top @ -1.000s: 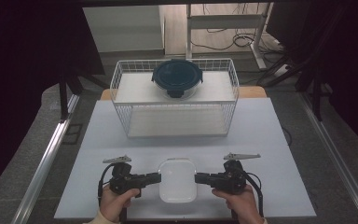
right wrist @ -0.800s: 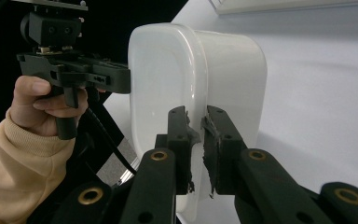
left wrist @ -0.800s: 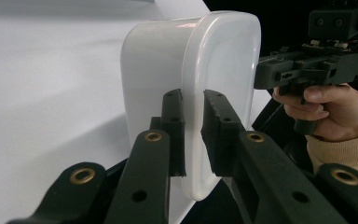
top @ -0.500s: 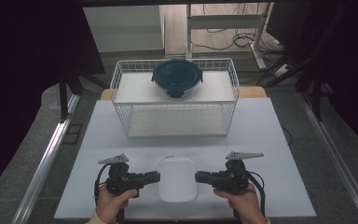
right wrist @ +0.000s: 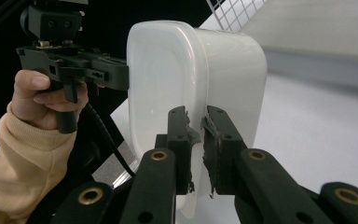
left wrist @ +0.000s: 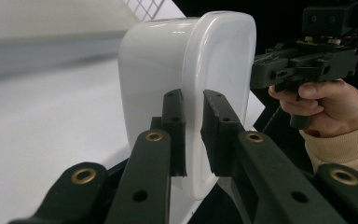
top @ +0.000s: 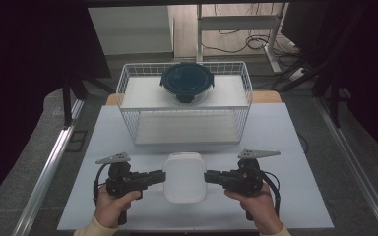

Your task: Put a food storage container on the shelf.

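Pads (left wrist: 175, 126) pinching white container (left wrist: 186, 79) rim, seen close-up.

The container (top: 184, 176) near the front is glossy white, plain and unpatterned. Both grippers, left (top: 158, 176) and right (top: 211, 176), are black with brass-coloured rivets and grey top plates. The surface (top: 285, 142) is pale white. At the far side, a white wire basket (top: 128, 81) forms a grid pattern and carries a dark blue lidded bowl (top: 186, 81). The sleeves (right wrist: 23, 154) are cream.

White table (top: 285, 147), wire basket (top: 128, 98) standing on it
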`<state>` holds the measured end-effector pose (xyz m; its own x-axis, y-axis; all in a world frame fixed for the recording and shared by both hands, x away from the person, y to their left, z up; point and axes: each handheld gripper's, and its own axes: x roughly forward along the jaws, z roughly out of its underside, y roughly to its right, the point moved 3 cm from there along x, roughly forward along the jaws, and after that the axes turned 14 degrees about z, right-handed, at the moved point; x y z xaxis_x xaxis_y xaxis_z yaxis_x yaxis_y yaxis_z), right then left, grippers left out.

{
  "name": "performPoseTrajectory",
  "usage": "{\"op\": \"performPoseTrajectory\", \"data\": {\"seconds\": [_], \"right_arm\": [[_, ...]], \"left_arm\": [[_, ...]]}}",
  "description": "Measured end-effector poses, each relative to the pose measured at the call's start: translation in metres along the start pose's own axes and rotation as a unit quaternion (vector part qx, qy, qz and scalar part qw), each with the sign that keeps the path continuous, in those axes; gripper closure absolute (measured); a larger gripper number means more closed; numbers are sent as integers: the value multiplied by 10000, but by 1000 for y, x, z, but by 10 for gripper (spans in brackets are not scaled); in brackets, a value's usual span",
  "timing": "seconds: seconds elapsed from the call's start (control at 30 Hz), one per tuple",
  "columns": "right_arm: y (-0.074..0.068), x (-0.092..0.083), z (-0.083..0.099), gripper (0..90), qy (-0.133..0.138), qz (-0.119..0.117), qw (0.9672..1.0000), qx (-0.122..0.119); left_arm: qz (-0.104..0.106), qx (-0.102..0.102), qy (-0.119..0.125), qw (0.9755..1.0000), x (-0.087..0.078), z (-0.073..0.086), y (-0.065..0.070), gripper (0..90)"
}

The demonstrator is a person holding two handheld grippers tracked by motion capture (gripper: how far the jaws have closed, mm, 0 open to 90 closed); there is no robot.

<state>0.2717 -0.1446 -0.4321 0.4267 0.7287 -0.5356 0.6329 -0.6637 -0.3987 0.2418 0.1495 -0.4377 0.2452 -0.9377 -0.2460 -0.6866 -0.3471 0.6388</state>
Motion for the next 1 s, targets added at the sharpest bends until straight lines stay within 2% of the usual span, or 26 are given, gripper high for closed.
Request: {"op": "performPoseTrajectory", "data": {"seconds": [0.3, 0.5, 0.7, 1.0], "right_arm": [[-6, -3, -34, 805, 158, 19, 9996, -221], [-7, -7, -54, 804, 264, 74, 9992, -291], [-8, -15, -70, 804, 371, 96, 9986, -358], [-14, -23, -91, 803, 457, 132, 9978, -466]], "left_arm": [[-74, 199, 123, 9997, -10, -32, 6, 799], [-137, 341, 139, 9992, -9, -54, 11, 799], [-82, 462, 149, 9988, -10, -70, 15, 798], [-114, 616, 184, 9979, -16, -91, 24, 798]]}}
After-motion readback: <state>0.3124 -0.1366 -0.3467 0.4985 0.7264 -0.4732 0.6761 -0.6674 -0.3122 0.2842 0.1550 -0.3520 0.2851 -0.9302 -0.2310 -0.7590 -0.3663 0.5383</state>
